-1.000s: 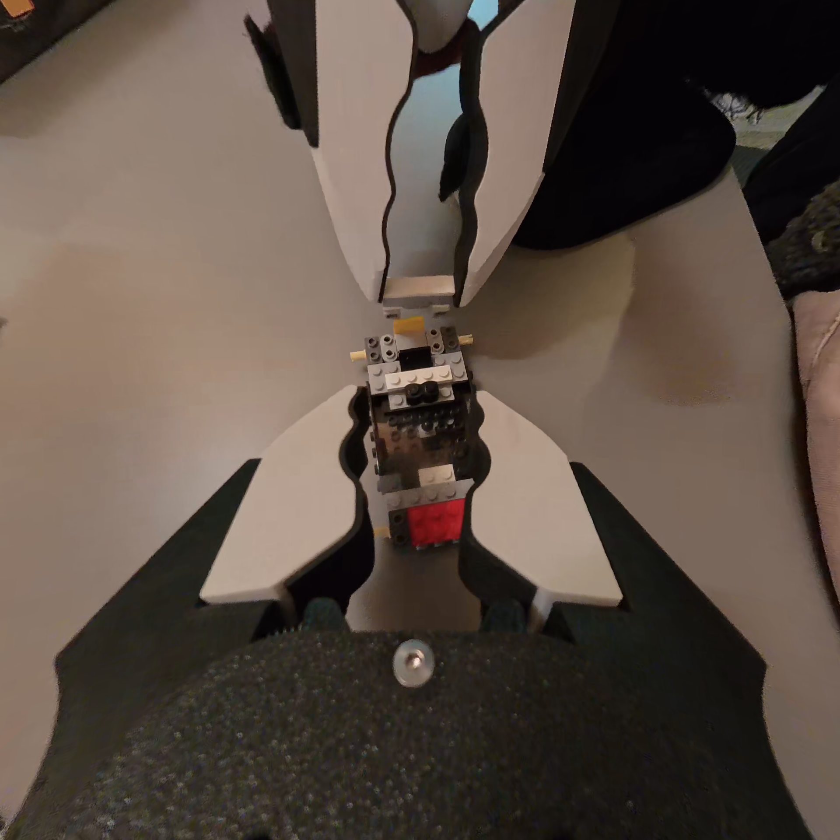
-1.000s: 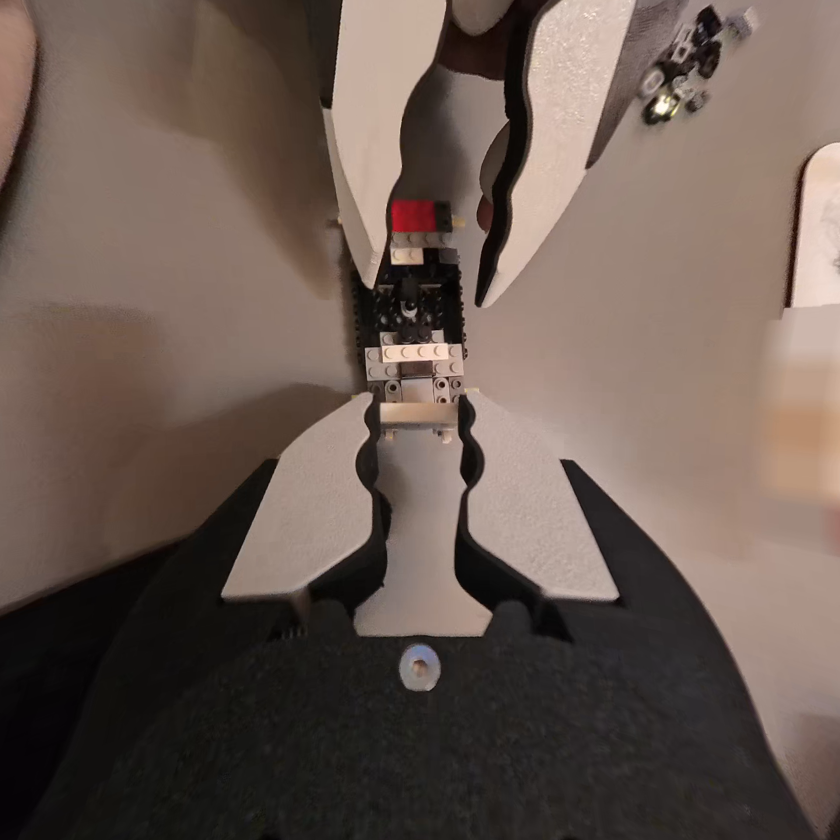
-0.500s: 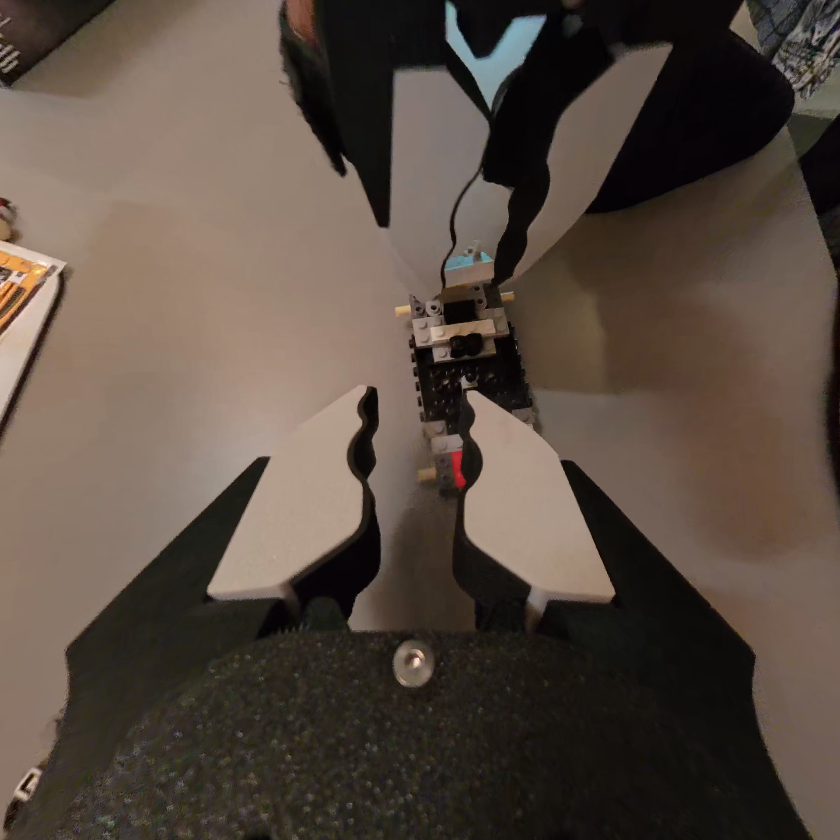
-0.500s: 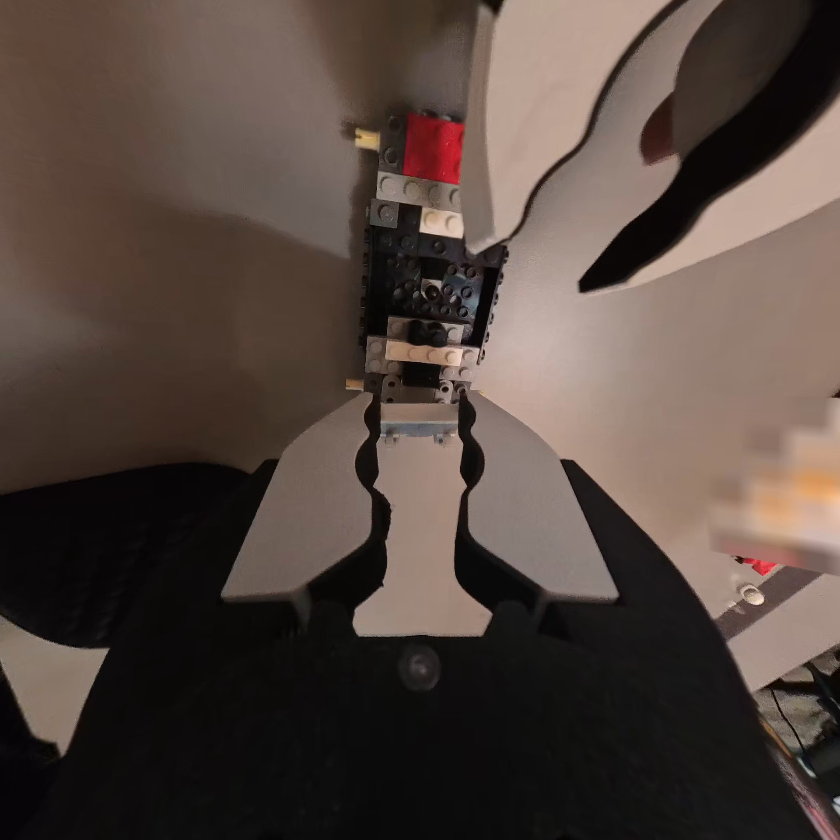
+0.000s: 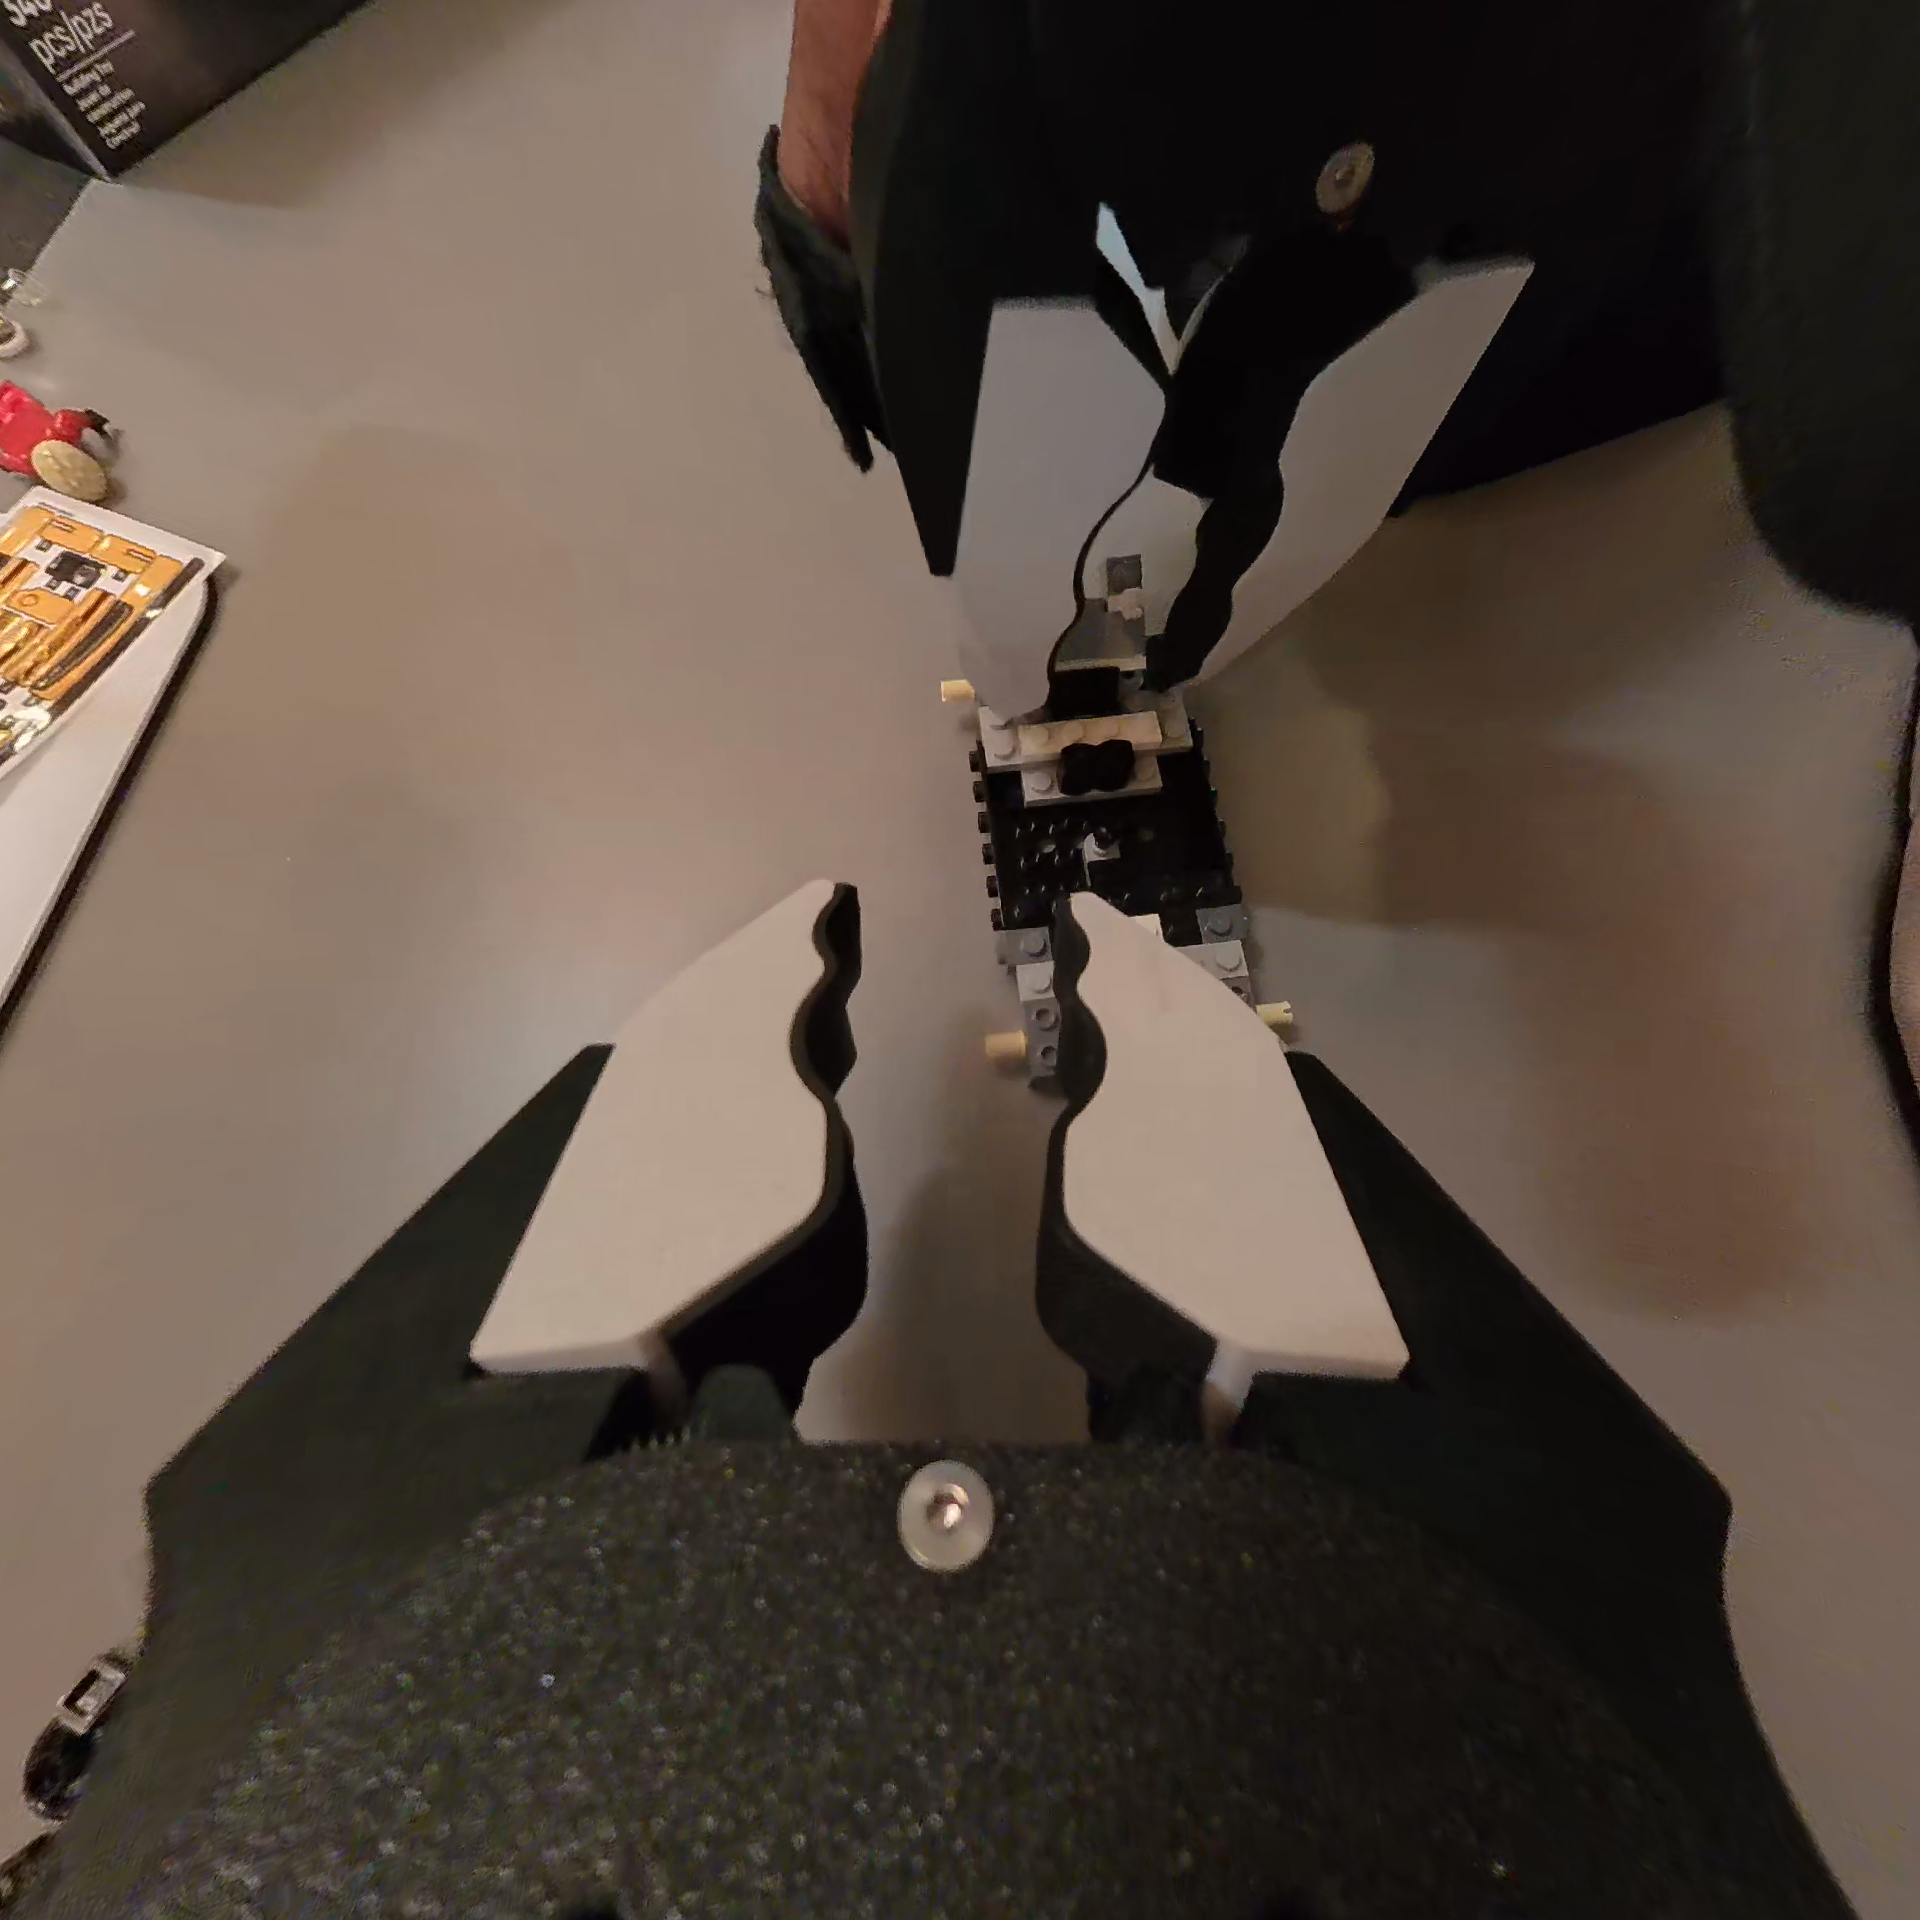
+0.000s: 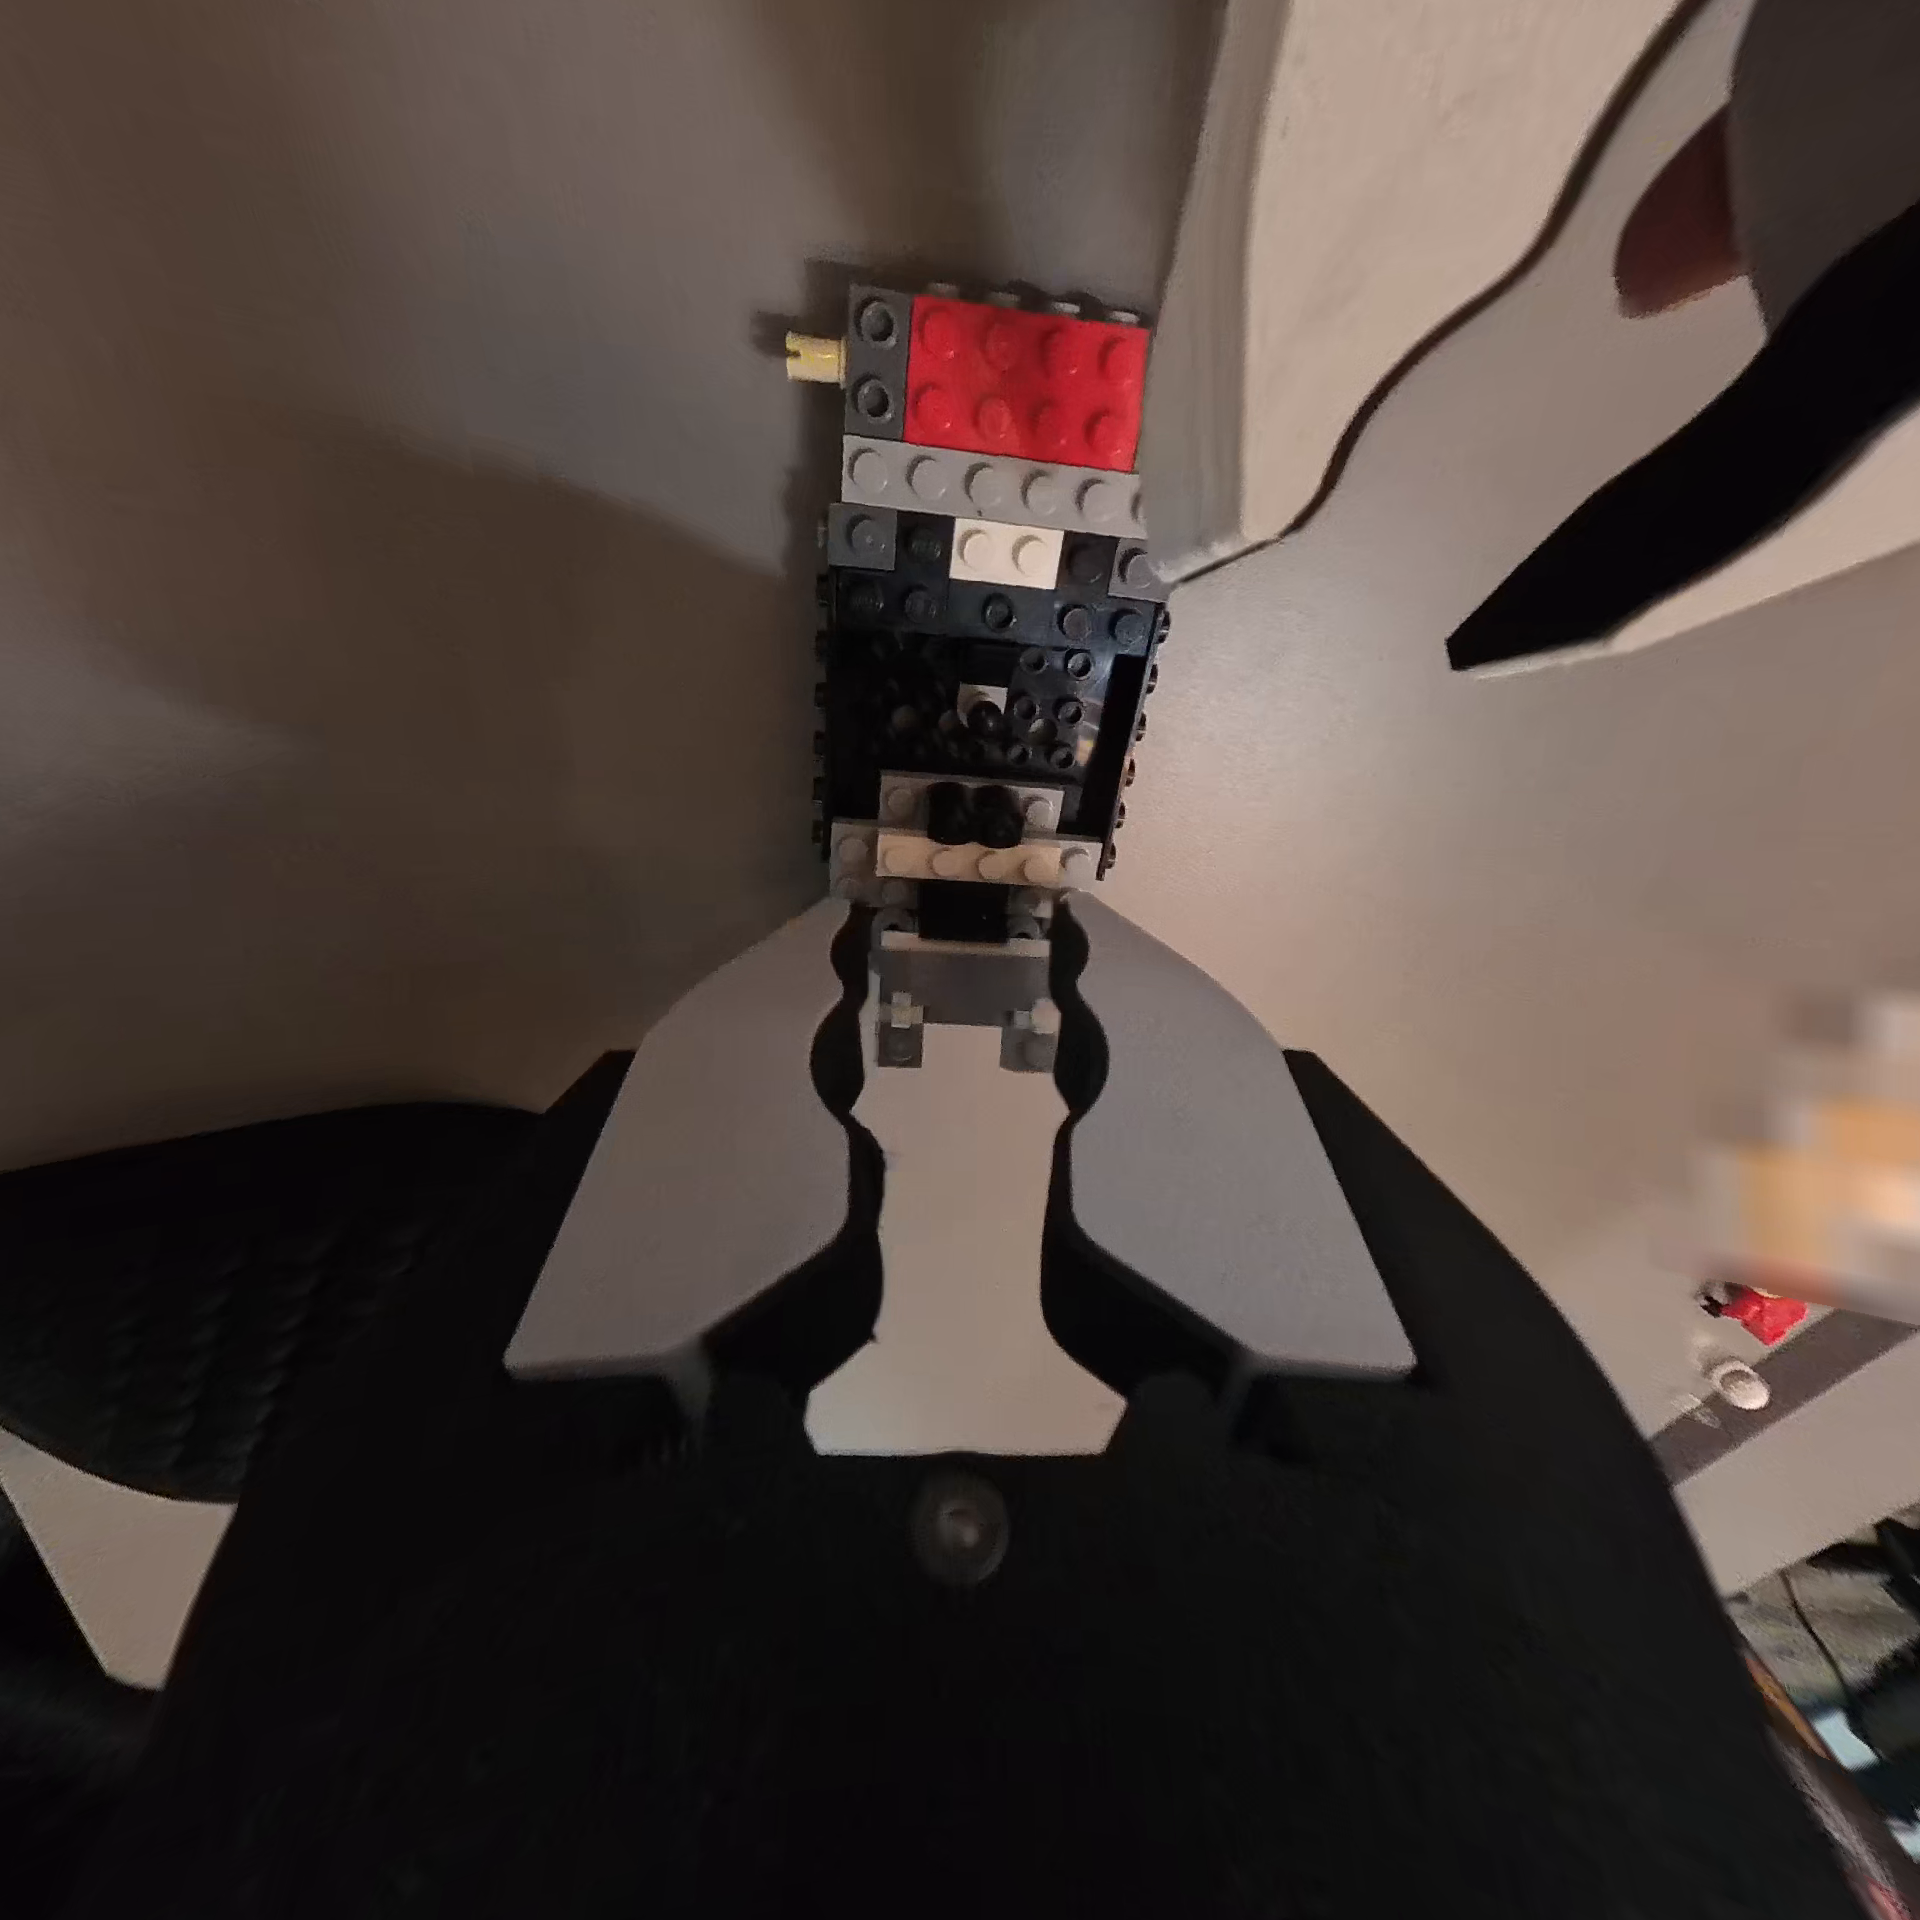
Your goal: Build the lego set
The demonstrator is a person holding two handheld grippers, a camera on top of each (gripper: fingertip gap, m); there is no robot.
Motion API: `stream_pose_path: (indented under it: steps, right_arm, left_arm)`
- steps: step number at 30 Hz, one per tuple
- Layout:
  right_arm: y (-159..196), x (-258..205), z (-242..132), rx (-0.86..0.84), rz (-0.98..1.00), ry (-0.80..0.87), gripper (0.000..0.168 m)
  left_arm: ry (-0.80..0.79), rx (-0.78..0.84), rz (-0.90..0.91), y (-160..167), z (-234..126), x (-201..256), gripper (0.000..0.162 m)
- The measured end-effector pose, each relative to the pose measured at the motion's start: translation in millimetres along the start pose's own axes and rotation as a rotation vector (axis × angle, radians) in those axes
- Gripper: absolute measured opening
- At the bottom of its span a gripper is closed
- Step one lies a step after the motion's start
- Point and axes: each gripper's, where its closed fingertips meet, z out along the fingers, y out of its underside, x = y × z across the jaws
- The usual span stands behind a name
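Two grippers: both face each other over one build, on a plain grey table (image 5: 520,727).
Left gripper (image 5: 956,914): white fingers spread apart with nothing between them; the right-hand fingertip (image 5: 1081,935) overlaps the near end of the model, though I cannot tell if it touches.
Lego model (image 6: 987,644): a long black, grey and white brick chassis lying flat on the table, with a red studded plate (image 6: 1029,384) at the end nearest the left gripper and tan pegs (image 6: 810,358) sticking out of its sides.
Right gripper (image 6: 961,935): fingers pinched on a small grey smooth-topped piece (image 6: 961,982) at the model's other end.
Off to the left side: a printed instruction booklet (image 5: 94,623) with yellow pictures, then a small red part (image 5: 42,436) and a dark box (image 5: 125,73) at the far corner.
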Motion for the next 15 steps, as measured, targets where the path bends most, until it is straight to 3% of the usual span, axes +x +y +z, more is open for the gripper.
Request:
stream_pose_path:
  steps: [7,11,15]
  right_arm:
    - [-3.2,13.7,-29.9,0.256,0.100,0.068,0.039]
    - [10.1,20.2,-54.6,0.457,0.199,0.131,0.039]
    - [25.5,14.4,-54.3,0.577,0.266,0.171,0.043]
  left_arm:
    - [-0.003,0.010,-0.003,-1.2,-0.7,-1.1,0.035]
    - [0.000,0.013,-0.001,-1.5,0.2,-0.3,0.035]
    - [0.015,0.027,-0.004,-3.7,1.3,2.3,0.036]
